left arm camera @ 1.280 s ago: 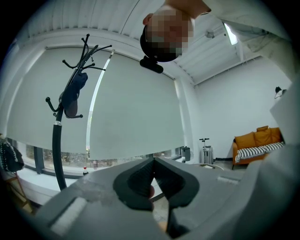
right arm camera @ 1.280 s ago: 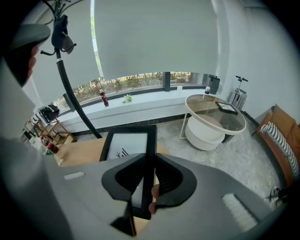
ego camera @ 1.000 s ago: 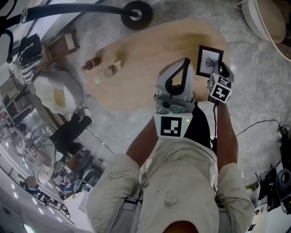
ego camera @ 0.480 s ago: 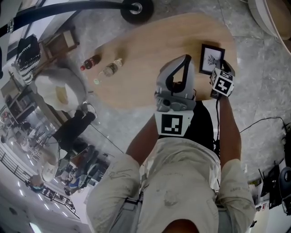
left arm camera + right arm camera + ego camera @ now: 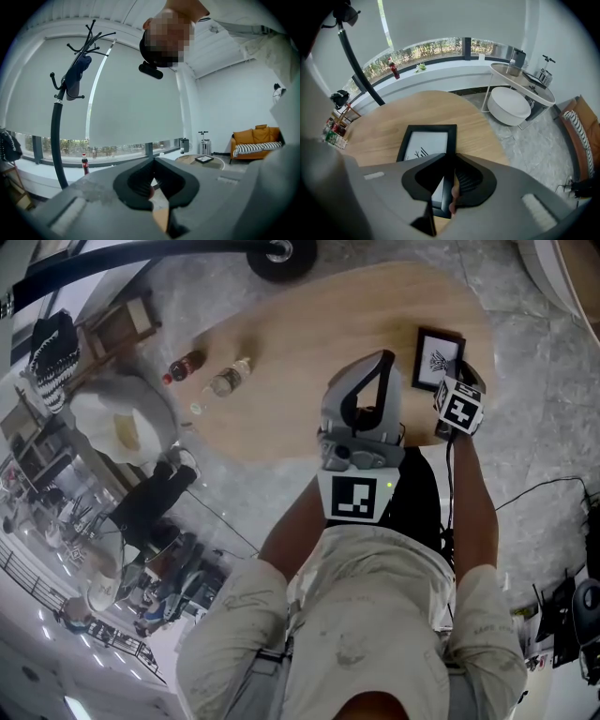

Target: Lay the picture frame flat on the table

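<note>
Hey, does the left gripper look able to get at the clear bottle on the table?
Probably yes. The left gripper seems empty, only bare table lies between it and the clear bottle, and the right gripper holds the picture frame off to the other side.

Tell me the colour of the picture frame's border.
Black: the frame shows best in the right gripper view.

The surface [image 5: 309,343] is a pale wooden top with a rounded outline. At its far right end, close to the rim, the black picture frame [image 5: 438,359] is face up, showing a white sheet with a dark sketch. By the left edge are a clear bottle [image 5: 228,380] and a cola bottle [image 5: 186,365]; whether they rest on the wood is unclear.
</note>
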{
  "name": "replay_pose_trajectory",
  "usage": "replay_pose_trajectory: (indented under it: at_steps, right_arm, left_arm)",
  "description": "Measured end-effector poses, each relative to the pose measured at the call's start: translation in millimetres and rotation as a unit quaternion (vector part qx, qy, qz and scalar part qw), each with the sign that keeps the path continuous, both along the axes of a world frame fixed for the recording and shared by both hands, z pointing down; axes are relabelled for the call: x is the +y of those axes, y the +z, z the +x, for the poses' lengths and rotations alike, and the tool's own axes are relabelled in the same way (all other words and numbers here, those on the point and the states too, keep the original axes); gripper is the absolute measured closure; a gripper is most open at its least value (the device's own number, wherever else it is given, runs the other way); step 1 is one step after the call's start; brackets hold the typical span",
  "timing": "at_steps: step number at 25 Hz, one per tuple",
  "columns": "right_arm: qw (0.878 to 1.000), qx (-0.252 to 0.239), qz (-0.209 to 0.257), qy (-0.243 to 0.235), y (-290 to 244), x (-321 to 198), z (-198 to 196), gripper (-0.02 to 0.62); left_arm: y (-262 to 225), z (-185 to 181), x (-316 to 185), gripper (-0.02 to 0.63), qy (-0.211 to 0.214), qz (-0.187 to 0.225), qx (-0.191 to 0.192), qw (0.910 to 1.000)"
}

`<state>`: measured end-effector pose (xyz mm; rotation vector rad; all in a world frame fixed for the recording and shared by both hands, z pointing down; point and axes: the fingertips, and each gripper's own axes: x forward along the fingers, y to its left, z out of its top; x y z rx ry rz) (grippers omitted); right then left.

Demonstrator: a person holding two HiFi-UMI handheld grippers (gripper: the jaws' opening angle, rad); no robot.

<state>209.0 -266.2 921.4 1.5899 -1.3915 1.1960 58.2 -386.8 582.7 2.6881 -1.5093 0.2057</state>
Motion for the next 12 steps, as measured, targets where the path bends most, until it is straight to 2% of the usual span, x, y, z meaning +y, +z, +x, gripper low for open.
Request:
replay_pose_trajectory:
  at_steps: [12]
  right_arm:
    - [1.0, -0.002, -0.007, 0.011, 9.0, 3.5, 0.1, 0.525]
  left_arm:
    - [3.7, -4.4, -1.2, 0.601, -0.002, -0.002, -0.001, 1.0]
